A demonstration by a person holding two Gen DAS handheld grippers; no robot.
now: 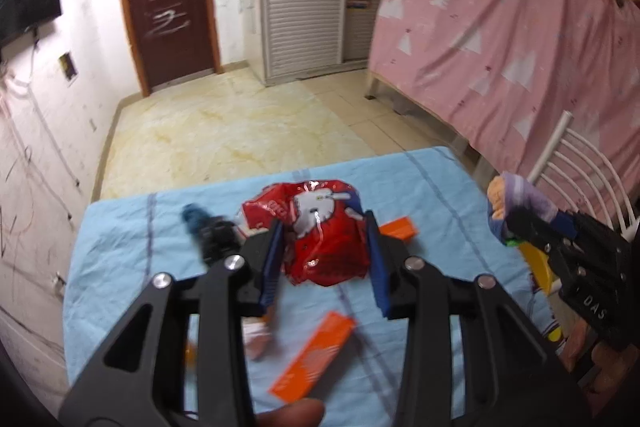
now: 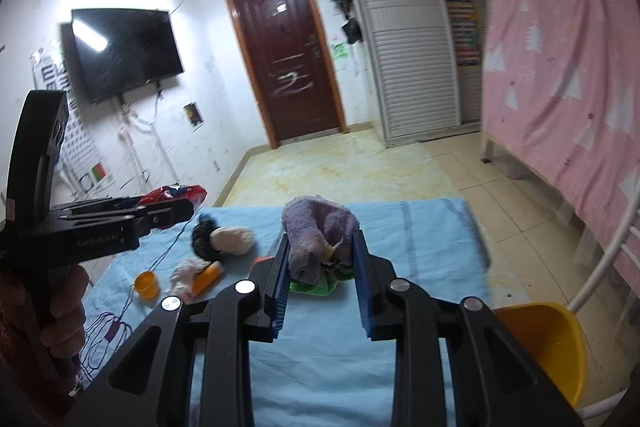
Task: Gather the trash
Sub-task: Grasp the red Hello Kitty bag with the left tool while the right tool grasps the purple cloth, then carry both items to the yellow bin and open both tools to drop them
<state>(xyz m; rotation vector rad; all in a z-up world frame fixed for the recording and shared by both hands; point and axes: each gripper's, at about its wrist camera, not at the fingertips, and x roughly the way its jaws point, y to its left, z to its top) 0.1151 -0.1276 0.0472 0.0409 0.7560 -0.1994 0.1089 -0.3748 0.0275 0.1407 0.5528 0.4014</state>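
The counter (image 2: 420, 227), under blue cloth, still carries litter; the yellow bin (image 2: 548, 343) waits beside it; the left tool (image 1: 326, 239) clamps a red wrapper (image 1: 320, 227); the right tool (image 2: 320, 259) pinches a purple rag (image 2: 316, 231); orange boxes (image 1: 316, 355), an orange cup (image 2: 147, 283) remain.

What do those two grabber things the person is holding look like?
Both the left gripper and right gripper are black frames with cut-out holes, round silver bolts and ridged blue pads inside the fingers. White lettering marks their sides.

Scribbled white walls (image 2: 208, 99), brown door (image 2: 286, 67), wall television (image 2: 124, 53), marbled floor tiles (image 1: 224, 131).
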